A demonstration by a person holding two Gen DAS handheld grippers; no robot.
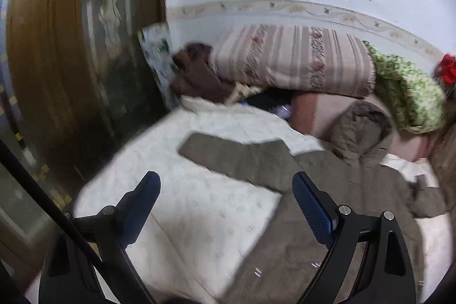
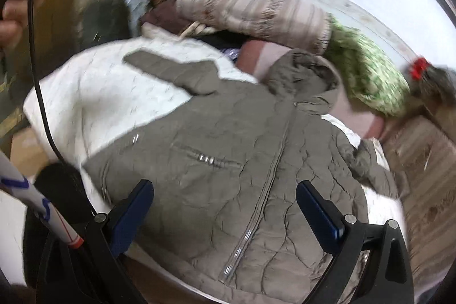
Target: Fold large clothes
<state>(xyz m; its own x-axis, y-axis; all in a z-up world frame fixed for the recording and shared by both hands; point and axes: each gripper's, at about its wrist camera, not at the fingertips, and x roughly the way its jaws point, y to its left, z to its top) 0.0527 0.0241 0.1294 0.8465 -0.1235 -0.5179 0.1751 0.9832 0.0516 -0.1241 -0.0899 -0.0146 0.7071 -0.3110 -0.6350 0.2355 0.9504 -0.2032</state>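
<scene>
A grey-brown quilted hooded jacket [image 2: 228, 150] lies front up on a white quilted bed cover [image 2: 94, 93], zip shut, hood [image 2: 305, 76] toward the far wall. Its left sleeve [image 1: 228, 153] stretches out flat across the white cover; the right sleeve [image 2: 370, 170] lies bunched at the bed's right side. My left gripper [image 1: 226, 184] hangs open above the white cover and the jacket's left side, nothing between its blue pads. My right gripper [image 2: 225, 193] is open above the jacket's lower front, empty too.
A rolled striped quilt [image 1: 293, 59], a brown garment [image 1: 196, 70] and a green patterned blanket [image 1: 407, 93] are piled at the bed's far end against the wall. A dark wooden wardrobe [image 1: 71, 47] stands left. A hand [image 2: 11, 16] and black cable [image 2: 37, 70] show at left.
</scene>
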